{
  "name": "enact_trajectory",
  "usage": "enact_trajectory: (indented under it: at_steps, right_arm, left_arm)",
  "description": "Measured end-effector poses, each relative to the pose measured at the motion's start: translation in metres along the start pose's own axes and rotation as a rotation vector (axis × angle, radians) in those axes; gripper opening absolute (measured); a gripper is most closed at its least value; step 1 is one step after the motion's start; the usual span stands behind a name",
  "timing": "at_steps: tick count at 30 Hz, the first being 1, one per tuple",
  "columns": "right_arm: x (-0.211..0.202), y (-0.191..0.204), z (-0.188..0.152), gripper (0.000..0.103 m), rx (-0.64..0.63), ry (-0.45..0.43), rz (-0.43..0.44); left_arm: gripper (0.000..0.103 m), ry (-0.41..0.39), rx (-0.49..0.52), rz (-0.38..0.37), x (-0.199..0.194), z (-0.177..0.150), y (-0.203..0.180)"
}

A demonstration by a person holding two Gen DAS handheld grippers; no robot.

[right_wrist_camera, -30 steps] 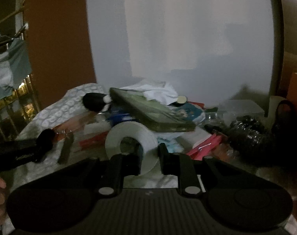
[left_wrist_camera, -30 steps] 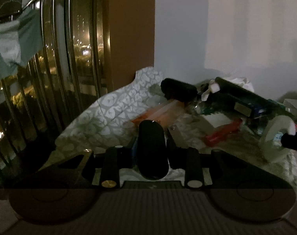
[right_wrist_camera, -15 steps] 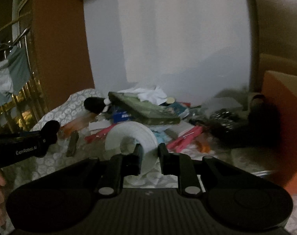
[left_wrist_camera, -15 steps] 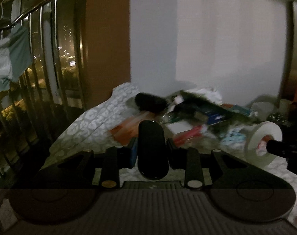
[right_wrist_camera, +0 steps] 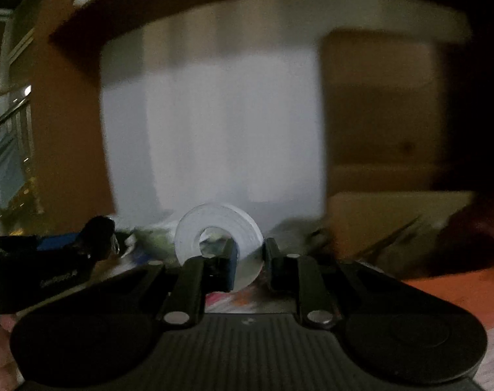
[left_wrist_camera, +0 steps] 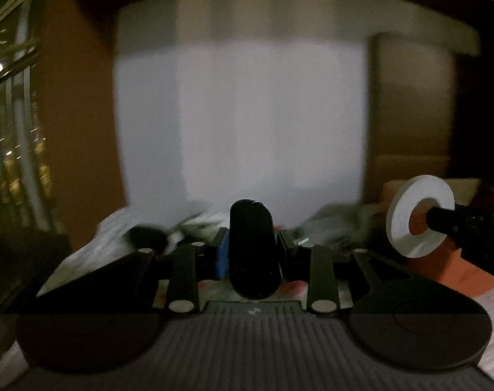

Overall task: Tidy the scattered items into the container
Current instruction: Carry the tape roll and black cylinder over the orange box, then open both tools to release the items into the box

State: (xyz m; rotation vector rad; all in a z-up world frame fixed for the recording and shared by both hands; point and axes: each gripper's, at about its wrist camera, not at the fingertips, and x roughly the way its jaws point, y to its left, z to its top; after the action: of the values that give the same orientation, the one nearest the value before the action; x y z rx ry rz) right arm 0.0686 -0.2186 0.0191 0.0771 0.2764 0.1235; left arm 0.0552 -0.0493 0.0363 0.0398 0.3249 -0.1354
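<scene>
— What has the left claw [left_wrist_camera: 252,247] got?
— A smooth, matte black cylinder [left_wrist_camera: 253,249] with a rounded end, pinched upright between its fingers, jaws part-closed around it.
— And the right claw [right_wrist_camera: 249,254]?
— Nearly closed on the wall of a flat white tape roll [right_wrist_camera: 218,229], a ring with a round hole, held on edge above the blurred clutter [right_wrist_camera: 149,239].
— The container?
— Something orange [right_wrist_camera: 455,288] lies low on the right; too smeared to tell.

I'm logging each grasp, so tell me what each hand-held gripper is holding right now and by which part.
Left hand-held gripper: a black cylinder, clamped across its sides. Right hand-held gripper: a white tape roll, pinched through its ring wall at the lower edge.
</scene>
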Motion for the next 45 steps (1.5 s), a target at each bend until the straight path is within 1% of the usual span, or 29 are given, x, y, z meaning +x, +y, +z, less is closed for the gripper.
enact_trajectory:
  at_steps: [4,8,12,14,19,24,25,28,30,32,33,35,36,38,40,41,45]
  right_arm:
    - [-0.022,-0.04,0.018,0.017,0.012,-0.058,-0.093]
    - [-0.032,-0.084,0.03,0.017,0.027,-0.086,-0.19]
    - [-0.024,-0.124,0.035,0.017,0.039,-0.072,-0.269]
    - [-0.016,-0.143,0.034,0.017,0.047,-0.058,-0.304]
    - [0.008,-0.183,0.025,0.017,0.084,-0.008,-0.354]
    - [0.024,-0.194,0.014,0.017,0.099,0.021,-0.362]
    - [0.027,-0.196,0.013,0.017,0.1,0.022,-0.363]
    - [0.036,-0.204,0.014,0.017,0.104,0.032,-0.368]
    - [0.043,-0.205,0.013,0.017,0.11,0.041,-0.375]
    - [0.042,-0.207,0.014,0.018,0.117,0.047,-0.377]
    - [0.042,-0.206,0.014,0.018,0.117,0.049,-0.379]
    - [0.041,-0.204,0.014,0.02,0.115,0.05,-0.381]
    - [0.039,-0.204,0.015,0.021,0.115,0.045,-0.384]
    - [0.036,-0.202,0.015,0.03,0.117,0.036,-0.393]
    - [0.034,-0.201,0.014,0.029,0.119,0.028,-0.393]
    - [0.033,-0.201,0.014,0.031,0.121,0.026,-0.393]
    - [0.03,-0.2,0.012,0.031,0.131,0.015,-0.4]
  left_arm:
    - [0.031,-0.026,0.017,-0.08,0.004,0.018,-0.045]
    - [0.031,-0.03,0.046,-0.147,0.019,0.028,-0.089]
    - [0.031,-0.018,0.073,-0.191,0.038,0.029,-0.127]
    - [0.031,-0.01,0.085,-0.199,0.048,0.03,-0.14]
    - [0.031,0.01,0.107,-0.212,0.068,0.03,-0.167]
    - [0.032,0.047,0.107,-0.209,0.085,0.028,-0.175]
    - [0.03,0.052,0.104,-0.207,0.089,0.028,-0.175]
    - [0.031,0.061,0.096,-0.194,0.097,0.026,-0.175]
    - [0.035,0.063,0.092,-0.186,0.1,0.026,-0.174]
    - [0.051,0.055,0.082,-0.178,0.1,0.025,-0.171]
    - [0.053,0.051,0.08,-0.177,0.1,0.025,-0.171]
    - [0.064,0.045,0.083,-0.182,0.101,0.026,-0.179]
    - [0.067,0.042,0.083,-0.183,0.1,0.026,-0.18]
    - [0.069,0.034,0.084,-0.183,0.096,0.025,-0.181]
    - [0.071,0.036,0.086,-0.187,0.097,0.026,-0.182]
    - [0.071,0.036,0.087,-0.188,0.098,0.026,-0.182]
    - [0.072,0.036,0.08,-0.189,0.098,0.026,-0.182]
